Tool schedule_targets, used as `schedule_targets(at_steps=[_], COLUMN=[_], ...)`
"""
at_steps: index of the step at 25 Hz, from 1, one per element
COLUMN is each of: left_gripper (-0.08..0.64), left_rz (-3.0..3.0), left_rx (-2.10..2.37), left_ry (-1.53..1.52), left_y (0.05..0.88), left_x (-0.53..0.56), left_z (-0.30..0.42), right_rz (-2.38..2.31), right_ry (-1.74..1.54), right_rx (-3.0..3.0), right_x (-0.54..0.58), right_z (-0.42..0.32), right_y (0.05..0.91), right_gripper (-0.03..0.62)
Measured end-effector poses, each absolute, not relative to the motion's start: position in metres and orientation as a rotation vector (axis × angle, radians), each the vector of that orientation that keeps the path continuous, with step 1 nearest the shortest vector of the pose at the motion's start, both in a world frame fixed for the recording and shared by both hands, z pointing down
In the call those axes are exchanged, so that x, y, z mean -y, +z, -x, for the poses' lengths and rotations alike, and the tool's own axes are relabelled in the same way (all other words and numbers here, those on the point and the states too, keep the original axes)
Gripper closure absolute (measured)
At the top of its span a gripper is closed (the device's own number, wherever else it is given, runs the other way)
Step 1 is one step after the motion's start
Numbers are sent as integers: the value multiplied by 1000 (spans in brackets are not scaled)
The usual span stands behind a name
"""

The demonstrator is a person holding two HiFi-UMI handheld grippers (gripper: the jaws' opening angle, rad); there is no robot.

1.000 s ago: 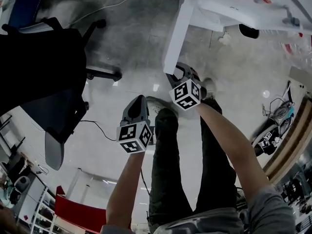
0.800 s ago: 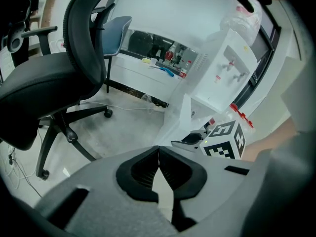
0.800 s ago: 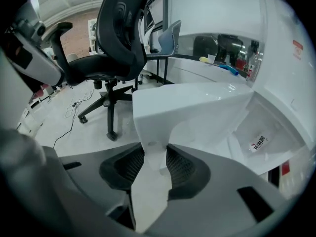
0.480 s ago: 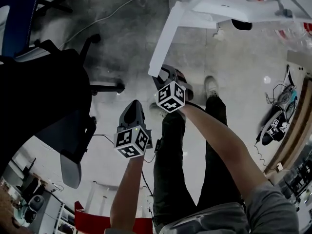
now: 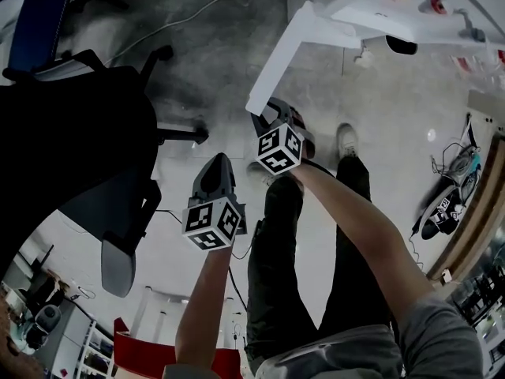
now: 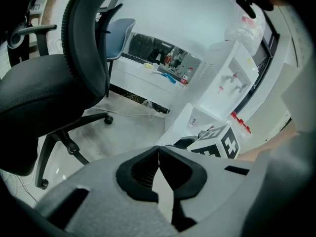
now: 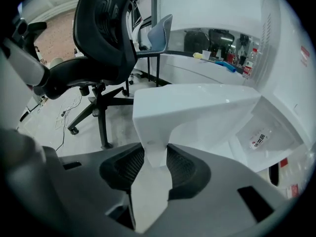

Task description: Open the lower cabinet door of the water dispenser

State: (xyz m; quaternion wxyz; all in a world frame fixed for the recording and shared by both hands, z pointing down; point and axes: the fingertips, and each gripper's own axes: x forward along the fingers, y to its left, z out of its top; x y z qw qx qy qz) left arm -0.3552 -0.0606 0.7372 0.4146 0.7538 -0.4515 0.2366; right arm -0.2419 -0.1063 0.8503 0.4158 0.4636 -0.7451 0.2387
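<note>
Clamped onto door (image 7: 197, 112) free edge with right gripper (image 7: 155, 164), guessing for leverage away from hinge. Door swung well out from dispenser (image 5: 394, 10). Pinched shut on nothing with left gripper (image 6: 158, 152), parked farther from dispenser, clear of swing.

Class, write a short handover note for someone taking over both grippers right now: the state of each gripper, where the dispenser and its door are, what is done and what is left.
The right gripper is shut on the free edge of the lower cabinet door.
The left gripper is shut and empty, held in the air beside it and touching nothing.
The door stands swung well out from the water dispenser.
Done: the door is open.
Left: probably only to release the edge and back away. Mind the black office chair close on the left.
</note>
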Motion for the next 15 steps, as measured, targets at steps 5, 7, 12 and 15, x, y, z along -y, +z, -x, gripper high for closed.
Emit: schedule_targets(at_steps=[5,7,12,15], left_gripper=[551,551,551,551], left_rz=[-1880,-1873,-1860,-1854], left_rx=[1170,1186,1224,1241], left_ry=[563,554,533,529], left_y=[735,734,726,725], left_x=[58,55,44,36], left_z=[356,355,350,345], right_rz=[-1130,-1116,-1082,-1080], right_ry=[594,597,604,607], right_rx=[1896,1906,1938,1966], right_x=[97,91,72,64], right_z=[236,235,229,225], right_y=[847,845,838,833], right_gripper=[448,448,457,496])
